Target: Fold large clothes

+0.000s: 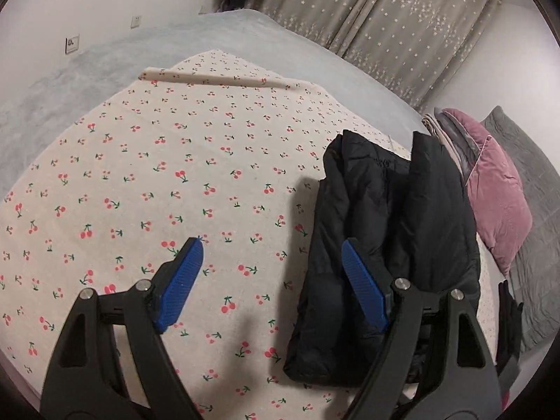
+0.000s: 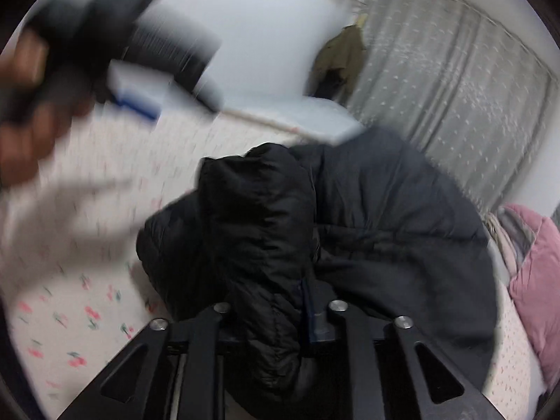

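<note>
The bed point(image 1: 70, 80) carries a cherry-print sheet point(image 1: 147, 182). A folded black jacket point(image 1: 385, 245) lies on it near pink pillows point(image 1: 497, 203). The left gripper point(image 1: 273, 262) hovers with jaws wide and empty. The right gripper point(image 2: 276, 318) has jacket fabric bunched between its jaws.

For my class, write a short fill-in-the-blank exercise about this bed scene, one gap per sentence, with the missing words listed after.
1. The puffy jacket lying on the bed is ____ in colour.
2. The sheet under it is printed with small red ____.
3. The left gripper is open, and between its blue pads there is ____.
4. The cushion beside the jacket is ____.

Missing words: black; cherries; nothing; pink
</note>
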A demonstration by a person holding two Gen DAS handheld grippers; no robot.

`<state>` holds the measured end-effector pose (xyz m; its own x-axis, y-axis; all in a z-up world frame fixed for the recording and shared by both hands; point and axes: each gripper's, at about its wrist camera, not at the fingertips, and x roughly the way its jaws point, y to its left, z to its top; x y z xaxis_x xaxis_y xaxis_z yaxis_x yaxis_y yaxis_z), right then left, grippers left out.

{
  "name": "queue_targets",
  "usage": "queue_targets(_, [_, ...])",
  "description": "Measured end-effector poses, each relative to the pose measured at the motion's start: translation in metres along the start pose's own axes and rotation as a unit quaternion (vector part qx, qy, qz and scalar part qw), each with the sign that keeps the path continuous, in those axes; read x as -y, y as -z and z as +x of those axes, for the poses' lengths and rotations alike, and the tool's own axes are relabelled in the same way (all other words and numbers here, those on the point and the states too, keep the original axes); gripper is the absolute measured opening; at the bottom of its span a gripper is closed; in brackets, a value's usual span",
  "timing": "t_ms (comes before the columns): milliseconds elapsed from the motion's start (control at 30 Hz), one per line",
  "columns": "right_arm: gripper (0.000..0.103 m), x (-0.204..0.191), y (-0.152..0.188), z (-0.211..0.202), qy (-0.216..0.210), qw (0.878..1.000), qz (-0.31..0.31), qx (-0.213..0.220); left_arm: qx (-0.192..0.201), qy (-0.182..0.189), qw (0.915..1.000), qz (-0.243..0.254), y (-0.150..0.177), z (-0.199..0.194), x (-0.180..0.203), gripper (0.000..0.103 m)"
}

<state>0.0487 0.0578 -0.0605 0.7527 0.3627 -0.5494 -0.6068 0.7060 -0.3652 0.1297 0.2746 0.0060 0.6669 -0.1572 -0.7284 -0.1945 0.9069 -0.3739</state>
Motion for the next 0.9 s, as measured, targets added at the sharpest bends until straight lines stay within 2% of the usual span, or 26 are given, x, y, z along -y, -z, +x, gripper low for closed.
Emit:
queue_targets(100, [0.038,0.004,-0.004,0.000,-0.010,1.000,0.018,-0.011,-0.003,0.015,0.9998,0.009,0.001,0.001,0.002,0.082])
queue_targets(167, [0.052,0.013,-0.012,-0.006,-0.047,0.998,0.034,-0.022,-0.007,0.021,0.9997,0.008,0.000,0.003,0.004,0.082])
queue_targets(200, [0.054,0.021,-0.016,-0.011,-0.075,0.996,0.050,-0.026,-0.011,0.029,0.9995,0.005,0.000,0.004,0.005,0.082])
queue_targets(267, [0.058,0.044,-0.020,-0.029,-0.137,0.985,0.103,-0.016,-0.015,0.043,0.9990,0.002,0.000,0.004,0.007,0.082])
queue_targets(300, [0.059,0.059,-0.020,-0.041,-0.170,0.976,0.138,0.000,-0.015,0.048,0.9988,0.002,0.000,0.003,0.010,0.082])
queue_targets(367, [0.063,0.089,-0.017,-0.060,-0.205,0.959,0.192,0.027,-0.012,0.049,0.9987,0.008,0.001,0.003,0.016,0.082])
queue_targets(467, [0.063,0.137,-0.003,-0.074,-0.204,0.940,0.272,0.041,0.001,0.054,0.9980,0.031,0.004,-0.003,0.032,0.082])
queue_targets(600, [0.063,0.201,0.034,-0.065,-0.132,0.925,0.355,0.005,0.010,0.073,0.9942,0.078,0.012,-0.010,0.066,0.082])
queue_targets(667, [0.063,0.224,0.054,-0.056,-0.111,0.916,0.385,-0.014,0.007,0.067,0.9925,0.102,0.017,-0.006,0.083,0.082])
queue_targets(733, [0.063,0.232,0.066,-0.048,-0.100,0.911,0.398,-0.028,0.005,0.050,0.9908,0.125,0.019,0.001,0.098,0.082])
queue_targets(800, [0.063,0.230,0.075,-0.038,-0.114,0.907,0.404,-0.037,0.000,0.033,0.9903,0.135,0.016,0.012,0.108,0.082])
queue_targets(867, [0.063,0.213,0.073,-0.026,-0.115,0.913,0.389,-0.042,-0.009,0.023,0.9914,0.128,0.013,0.020,0.113,0.081])
queue_targets(900, [0.063,0.211,0.074,-0.027,-0.104,0.918,0.381,-0.042,-0.007,0.010,0.9926,0.121,0.010,0.021,0.114,0.071])
